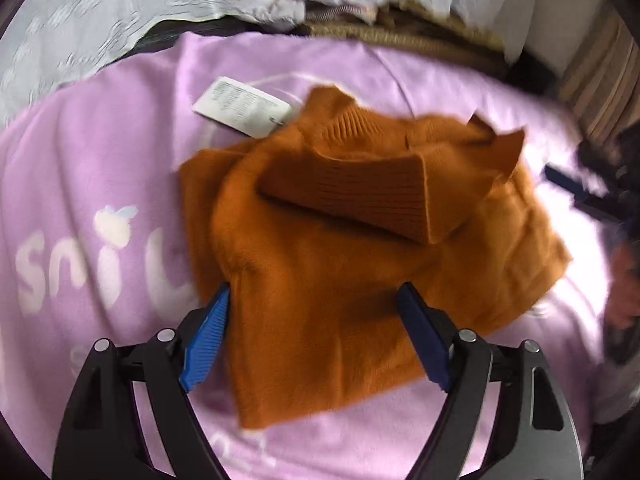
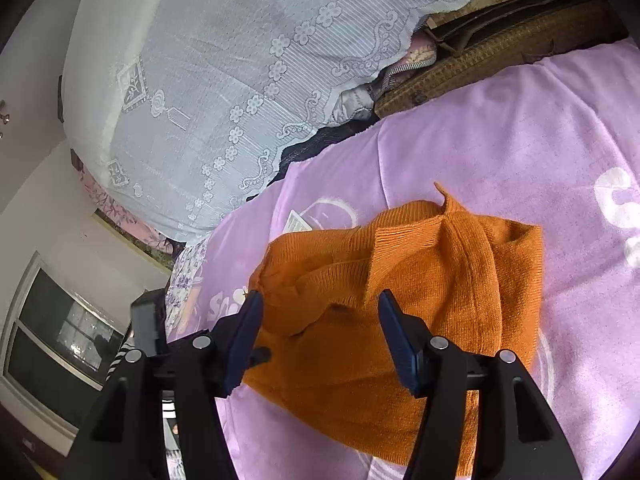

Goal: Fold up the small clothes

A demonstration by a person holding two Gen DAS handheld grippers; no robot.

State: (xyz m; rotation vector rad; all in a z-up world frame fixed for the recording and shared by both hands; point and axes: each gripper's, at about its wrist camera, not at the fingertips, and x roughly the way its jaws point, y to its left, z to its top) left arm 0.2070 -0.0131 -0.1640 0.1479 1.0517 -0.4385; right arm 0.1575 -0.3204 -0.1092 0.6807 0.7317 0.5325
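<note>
A small orange knitted sweater [image 1: 340, 240] lies folded in a bundle on a lilac blanket [image 1: 100, 140]. Its ribbed collar is turned over on top and a white paper tag [image 1: 242, 106] sticks out at its far left. My left gripper [image 1: 314, 296] is open, its blue fingers either side of the sweater's near edge. In the right wrist view the sweater [image 2: 420, 280] lies on the blanket [image 2: 500, 128]. My right gripper [image 2: 320, 304] is open over the sweater's near side. The right gripper also shows blurred at the right edge of the left wrist view [image 1: 592, 188].
A white lace cloth [image 2: 224, 80] covers something bulky beyond the blanket. A brown woven mat [image 2: 500, 52] lies along the blanket's far edge. White letters [image 1: 60, 276] are printed on the blanket. A dark window [image 2: 56, 344] is at the lower left.
</note>
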